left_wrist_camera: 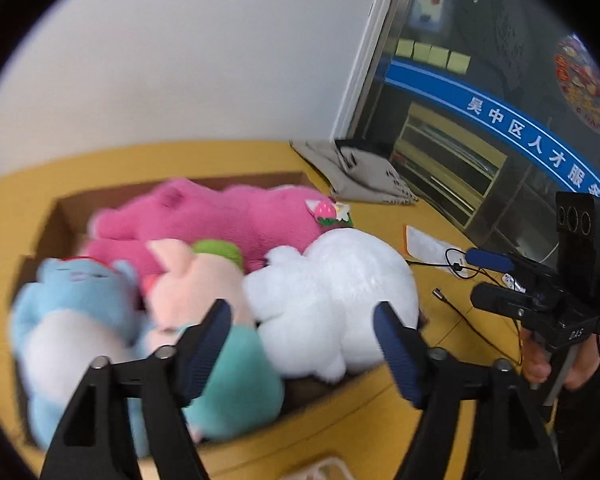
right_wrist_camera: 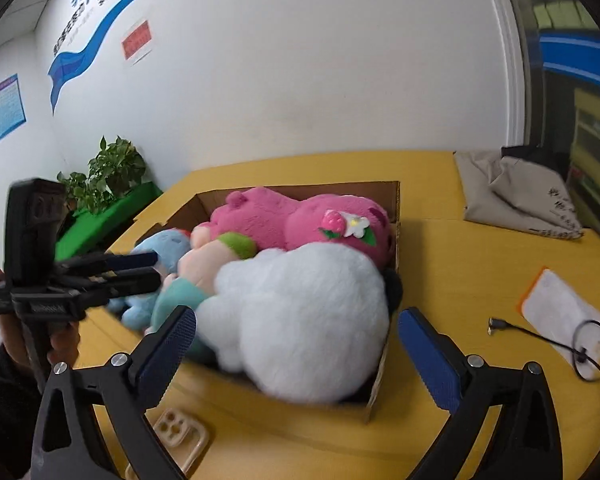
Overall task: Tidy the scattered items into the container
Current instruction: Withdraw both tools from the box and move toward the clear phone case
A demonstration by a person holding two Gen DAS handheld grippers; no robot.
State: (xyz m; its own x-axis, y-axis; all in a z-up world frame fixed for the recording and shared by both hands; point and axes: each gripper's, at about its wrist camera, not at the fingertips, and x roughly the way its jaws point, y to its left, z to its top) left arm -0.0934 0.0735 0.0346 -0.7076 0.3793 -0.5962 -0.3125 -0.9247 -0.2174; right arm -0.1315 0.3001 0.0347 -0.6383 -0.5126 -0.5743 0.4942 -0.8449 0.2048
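A brown cardboard box (right_wrist_camera: 394, 208) on the yellow table holds several plush toys: a big pink one (right_wrist_camera: 300, 216), a white fluffy one (right_wrist_camera: 308, 320), a pale pink one with a green patch (right_wrist_camera: 208, 260), a light blue one (right_wrist_camera: 168, 248) and a teal one (right_wrist_camera: 176, 296). The same box (left_wrist_camera: 60, 208) and toys show in the left wrist view, with the white toy (left_wrist_camera: 332, 296) at the right. My left gripper (left_wrist_camera: 302, 344) is open and empty, hovering over the box's near side. My right gripper (right_wrist_camera: 296, 350) is open and empty above the white toy.
A beige cloth bag (right_wrist_camera: 512, 196) lies at the table's back right. A white pouch with an orange edge (right_wrist_camera: 560, 308) and a black cable (right_wrist_camera: 548, 336) lie on the right. A cream plastic piece (right_wrist_camera: 180, 432) lies by the near edge. A potted plant (right_wrist_camera: 108, 172) stands left.
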